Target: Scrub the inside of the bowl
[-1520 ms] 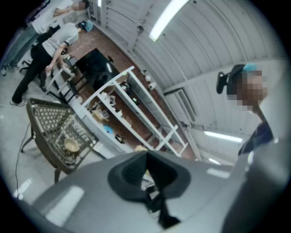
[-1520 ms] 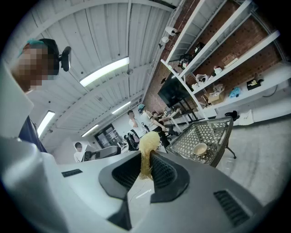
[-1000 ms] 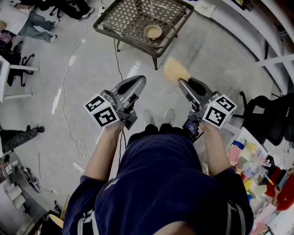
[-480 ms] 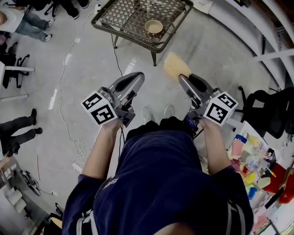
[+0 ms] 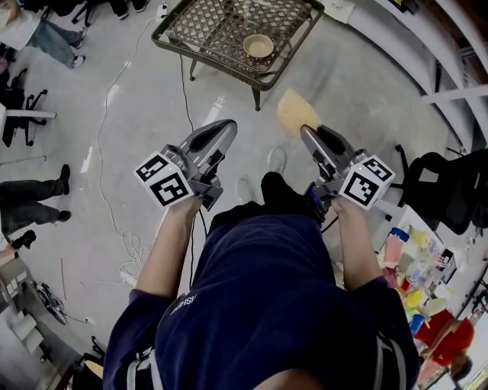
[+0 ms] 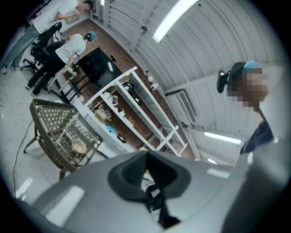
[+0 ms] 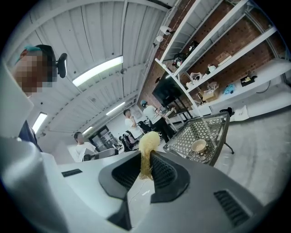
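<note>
Metal lattice table stands on the floor ahead, well apart from the person. Left gripper: jaws pressed together, nothing between them. Right gripper: jaws clamped on a yellow sponge, which sticks out past the tips. Bowl sits upright on the table, well apart from both grippers.

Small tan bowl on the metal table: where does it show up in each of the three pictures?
Head view: the small tan bowl sits top centre.
Left gripper view: lower left.
Right gripper view: right of centre, right of the yellow sponge.
Shared landmark: the dark lattice-top metal table under it, in all three views.
</note>
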`<state>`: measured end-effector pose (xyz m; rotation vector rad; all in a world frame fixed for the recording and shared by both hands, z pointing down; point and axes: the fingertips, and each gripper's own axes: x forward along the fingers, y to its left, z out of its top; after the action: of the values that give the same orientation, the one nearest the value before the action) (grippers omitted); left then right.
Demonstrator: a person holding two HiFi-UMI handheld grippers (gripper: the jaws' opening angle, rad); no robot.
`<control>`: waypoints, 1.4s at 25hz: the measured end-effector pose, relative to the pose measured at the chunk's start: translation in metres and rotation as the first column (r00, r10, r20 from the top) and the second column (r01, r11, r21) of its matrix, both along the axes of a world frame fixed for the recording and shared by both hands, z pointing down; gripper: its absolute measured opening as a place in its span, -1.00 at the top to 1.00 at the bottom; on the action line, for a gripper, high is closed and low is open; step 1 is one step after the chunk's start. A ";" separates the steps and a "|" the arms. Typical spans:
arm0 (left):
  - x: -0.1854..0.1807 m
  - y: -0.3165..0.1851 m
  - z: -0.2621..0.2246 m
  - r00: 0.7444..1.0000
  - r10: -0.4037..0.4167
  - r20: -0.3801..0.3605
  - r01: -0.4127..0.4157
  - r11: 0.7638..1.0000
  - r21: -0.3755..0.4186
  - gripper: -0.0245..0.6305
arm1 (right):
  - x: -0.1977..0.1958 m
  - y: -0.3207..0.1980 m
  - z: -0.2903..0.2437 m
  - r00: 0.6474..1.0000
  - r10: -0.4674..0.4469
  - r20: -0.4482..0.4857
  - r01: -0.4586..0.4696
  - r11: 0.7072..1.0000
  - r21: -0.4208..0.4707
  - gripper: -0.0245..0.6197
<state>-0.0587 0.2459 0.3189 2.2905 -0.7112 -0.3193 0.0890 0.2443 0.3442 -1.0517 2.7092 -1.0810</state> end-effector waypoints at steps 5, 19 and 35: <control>0.003 -0.032 0.006 1.000 -0.016 0.022 0.017 1.000 -0.017 0.92 | 0.004 -0.036 0.007 1.000 -0.011 0.022 0.011 1.000 -0.012 0.76; 0.050 -0.149 0.020 0.991 -0.101 0.086 0.105 0.994 -0.036 0.92 | 0.052 -0.166 0.019 0.994 -0.104 0.032 0.104 0.994 -0.018 0.76; 0.074 -0.208 0.032 0.981 -0.160 0.112 0.167 0.985 -0.052 0.92 | 0.078 -0.235 0.032 0.988 -0.155 0.029 0.156 0.987 -0.040 0.76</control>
<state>0.0154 0.0374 0.3513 2.2085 -0.9549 -0.2474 0.1673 0.0093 0.3760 -0.8366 2.7994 -1.1692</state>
